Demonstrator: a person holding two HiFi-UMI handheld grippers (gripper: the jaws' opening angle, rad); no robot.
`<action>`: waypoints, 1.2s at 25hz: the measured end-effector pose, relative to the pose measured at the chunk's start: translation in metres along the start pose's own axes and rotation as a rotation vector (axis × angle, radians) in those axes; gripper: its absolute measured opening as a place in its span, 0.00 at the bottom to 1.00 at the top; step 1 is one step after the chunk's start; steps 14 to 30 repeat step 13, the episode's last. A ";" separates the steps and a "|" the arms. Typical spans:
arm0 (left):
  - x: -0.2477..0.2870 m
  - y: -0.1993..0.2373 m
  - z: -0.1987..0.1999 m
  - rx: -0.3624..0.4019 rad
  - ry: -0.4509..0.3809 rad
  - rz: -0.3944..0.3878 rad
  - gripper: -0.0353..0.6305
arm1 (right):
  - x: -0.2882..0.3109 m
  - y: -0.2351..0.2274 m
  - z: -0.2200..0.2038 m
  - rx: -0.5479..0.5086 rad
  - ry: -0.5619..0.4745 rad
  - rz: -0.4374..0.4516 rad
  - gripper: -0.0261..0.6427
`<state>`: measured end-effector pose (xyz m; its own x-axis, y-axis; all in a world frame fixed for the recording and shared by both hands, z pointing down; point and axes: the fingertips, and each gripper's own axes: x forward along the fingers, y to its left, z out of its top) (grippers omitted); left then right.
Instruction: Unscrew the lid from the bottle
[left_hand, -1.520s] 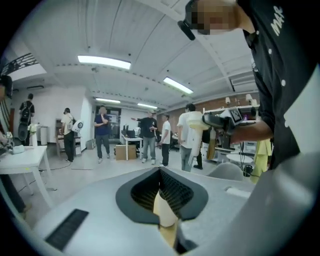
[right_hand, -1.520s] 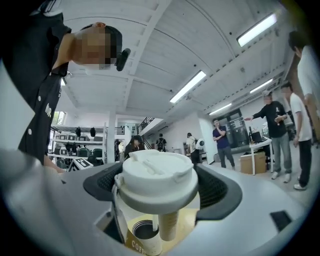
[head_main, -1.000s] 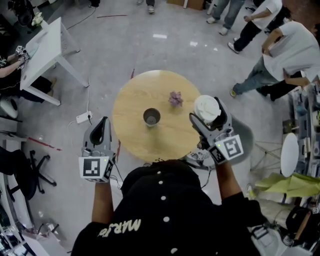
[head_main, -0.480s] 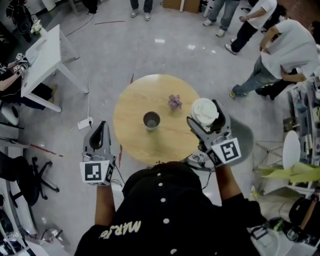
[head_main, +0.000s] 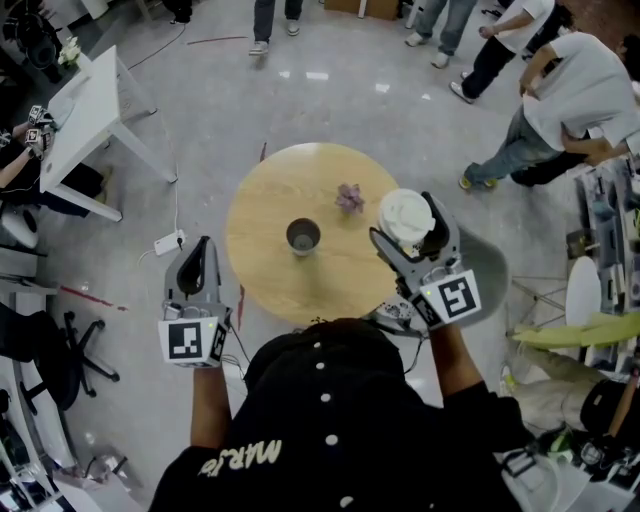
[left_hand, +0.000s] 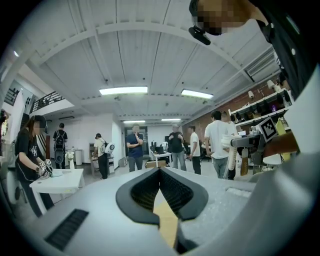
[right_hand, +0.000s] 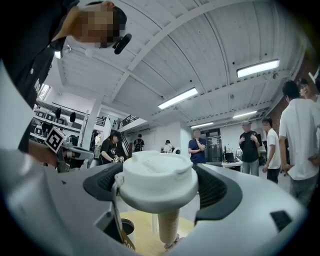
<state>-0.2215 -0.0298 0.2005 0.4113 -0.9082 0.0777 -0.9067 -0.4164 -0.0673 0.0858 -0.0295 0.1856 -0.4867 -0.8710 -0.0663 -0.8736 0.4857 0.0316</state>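
Right gripper (head_main: 412, 226): jaws clamped on the sides of the white lid (head_main: 405, 212), held above the right edge of the table (head_main: 262, 190).
Lid: axis upright, top face up; pale tube (right_hand: 168, 225) hangs from its underside.
Bottle (head_main: 303, 236): upright mid-table, mouth open upward, left of the lid and apart from it.
Left gripper (head_main: 204, 250): jaws fully together, holding nothing, off the table's left edge.
Nearer hand: neither clearly, since the bottle sits between the two.
Judgement: lid appears off; setting it down remains.

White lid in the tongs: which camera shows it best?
The right gripper view: the white lid fills the centre, clamped in the right tongs. The head view shows only its top; the left gripper view shows it small, far right.
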 end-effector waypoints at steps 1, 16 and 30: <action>0.000 0.000 0.000 0.001 -0.001 -0.001 0.06 | 0.001 0.001 0.002 0.000 -0.015 0.007 0.72; -0.001 -0.004 0.000 -0.002 0.000 -0.002 0.06 | -0.001 0.002 -0.011 -0.018 0.057 -0.001 0.72; -0.001 -0.004 0.000 -0.002 0.000 -0.002 0.06 | -0.001 0.002 -0.011 -0.018 0.057 -0.001 0.72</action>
